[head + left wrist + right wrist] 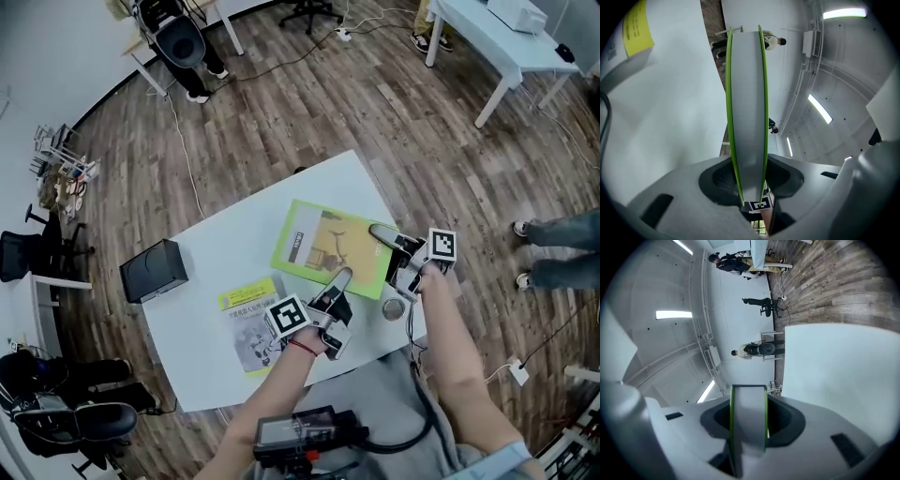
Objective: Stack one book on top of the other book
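Note:
A green-covered book (328,246) hangs slightly above the white table (211,248), held by both grippers at its near edge. My left gripper (339,278) is shut on the book's lower edge. My right gripper (382,232) is shut on its right corner. In the left gripper view the book's white page edge (747,103) runs up between the jaws. In the right gripper view the book's page edge (749,420) sits clamped between the jaws. The second book (248,321), white with a yellow top band, lies flat on the table left of my left gripper; its yellow corner (637,26) also shows.
A black box (155,270) rests on the table's left part. A small tape roll (394,308) lies near the front right edge. Another white table (487,37) stands far right. A person's feet (553,251) are at the right, and office chairs (56,412) at the left.

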The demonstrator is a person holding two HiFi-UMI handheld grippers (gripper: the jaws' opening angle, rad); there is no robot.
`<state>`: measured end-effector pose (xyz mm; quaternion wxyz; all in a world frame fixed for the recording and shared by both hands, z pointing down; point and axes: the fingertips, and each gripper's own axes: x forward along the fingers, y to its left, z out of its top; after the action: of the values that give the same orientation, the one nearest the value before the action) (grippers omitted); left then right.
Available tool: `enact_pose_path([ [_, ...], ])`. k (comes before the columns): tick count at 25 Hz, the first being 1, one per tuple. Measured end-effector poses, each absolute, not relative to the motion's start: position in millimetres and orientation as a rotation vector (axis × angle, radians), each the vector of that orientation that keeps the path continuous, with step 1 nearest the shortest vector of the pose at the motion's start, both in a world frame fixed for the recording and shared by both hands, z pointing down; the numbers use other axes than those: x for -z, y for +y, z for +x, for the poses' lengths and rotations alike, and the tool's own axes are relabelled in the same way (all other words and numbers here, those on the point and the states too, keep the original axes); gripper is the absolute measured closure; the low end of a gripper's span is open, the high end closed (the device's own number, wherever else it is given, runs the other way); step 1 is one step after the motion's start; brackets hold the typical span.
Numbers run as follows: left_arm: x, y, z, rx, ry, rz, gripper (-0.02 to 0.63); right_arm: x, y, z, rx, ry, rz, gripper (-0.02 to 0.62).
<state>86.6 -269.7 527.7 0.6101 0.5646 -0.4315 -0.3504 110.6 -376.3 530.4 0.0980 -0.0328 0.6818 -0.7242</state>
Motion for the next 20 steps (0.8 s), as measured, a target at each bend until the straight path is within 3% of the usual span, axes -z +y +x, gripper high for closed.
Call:
enact_pose_path([
  [20, -466, -62, -47, 0.78, -0.916, 1.387, 0.454, -471, -158, -24, 2.191, 2.121, 0.214, 0.448],
])
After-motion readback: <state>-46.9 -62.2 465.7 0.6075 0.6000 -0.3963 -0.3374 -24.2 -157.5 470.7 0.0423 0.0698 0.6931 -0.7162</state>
